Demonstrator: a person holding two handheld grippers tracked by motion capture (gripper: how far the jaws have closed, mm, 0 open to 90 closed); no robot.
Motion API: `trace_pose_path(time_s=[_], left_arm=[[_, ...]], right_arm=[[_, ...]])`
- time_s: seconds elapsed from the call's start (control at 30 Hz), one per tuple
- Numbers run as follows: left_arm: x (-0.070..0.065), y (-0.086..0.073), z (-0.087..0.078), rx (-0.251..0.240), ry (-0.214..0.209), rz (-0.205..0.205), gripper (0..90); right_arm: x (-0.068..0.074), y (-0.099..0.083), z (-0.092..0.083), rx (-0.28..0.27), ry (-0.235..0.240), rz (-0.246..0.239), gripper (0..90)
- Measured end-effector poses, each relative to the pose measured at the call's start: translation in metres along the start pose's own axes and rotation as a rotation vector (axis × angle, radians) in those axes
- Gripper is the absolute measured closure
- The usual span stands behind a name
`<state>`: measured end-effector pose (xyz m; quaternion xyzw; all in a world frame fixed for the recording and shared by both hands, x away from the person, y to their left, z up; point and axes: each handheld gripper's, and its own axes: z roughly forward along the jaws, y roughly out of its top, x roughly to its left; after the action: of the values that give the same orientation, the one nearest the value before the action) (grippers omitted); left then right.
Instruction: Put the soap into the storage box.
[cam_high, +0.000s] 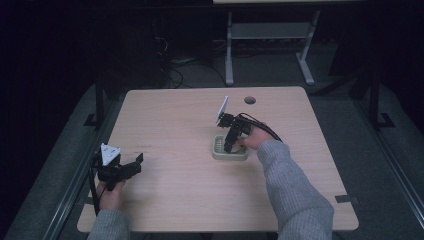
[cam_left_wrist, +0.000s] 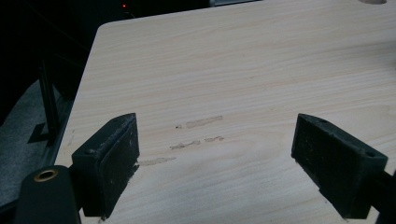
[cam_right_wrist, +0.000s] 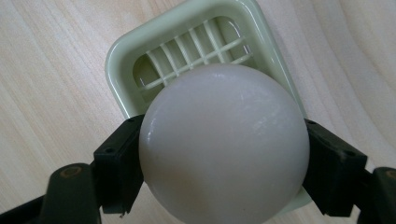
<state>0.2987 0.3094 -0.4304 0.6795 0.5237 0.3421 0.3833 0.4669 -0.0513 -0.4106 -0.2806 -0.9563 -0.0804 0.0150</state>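
A round cable hole (cam_high: 250, 100) sits in the tabletop (cam_high: 175, 120) toward 12 o'clock, well apart from everything else on the wood. Beyond the far edge stand the white legs of another table (cam_high: 229, 50), with dark cables (cam_high: 172, 65) trailing on the grey floor; the room around is dark. The tabletop is pale wood grain, and in the left gripper view a few faint scuff marks (cam_left_wrist: 198, 135) show on it between the jaws.

The left hand-held gripper (cam_high: 131, 166) is at about 8 o'clock, near the tabletop's left edge, its grey three-cornered plate (cam_high: 109, 152) on top; the person's left hand (cam_high: 111, 195) grips it from below. Its jaws stand wide apart with nothing but bare wood between them.

The right hand-held gripper (cam_high: 229, 146) is just right of centre, reaching down over a pale green tray (cam_high: 220, 155) — a square, round-cornered basket with a slotted grid floor. A grey sleeve (cam_high: 290, 185) runs back toward 5 o'clock. In the right gripper view the jaws press on both sides of a white ball (cam_right_wrist: 224, 144), smooth, slightly glossy and evenly round, which hides much of the pale green tray (cam_right_wrist: 121, 51) behind it. The ball is over the tray's near part; whether it touches the grid cannot be told.
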Motion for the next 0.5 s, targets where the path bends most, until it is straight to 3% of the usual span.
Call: trace_pose_path(time_s=[0.5], left_arm=[[-0.0012, 0.0002, -0.0003, 0.001, 0.001, 0.005, 14.8]], right_arm=[[-0.0001, -0.0009, 0.0022, 0.01, 0.007, -0.011, 23.2]])
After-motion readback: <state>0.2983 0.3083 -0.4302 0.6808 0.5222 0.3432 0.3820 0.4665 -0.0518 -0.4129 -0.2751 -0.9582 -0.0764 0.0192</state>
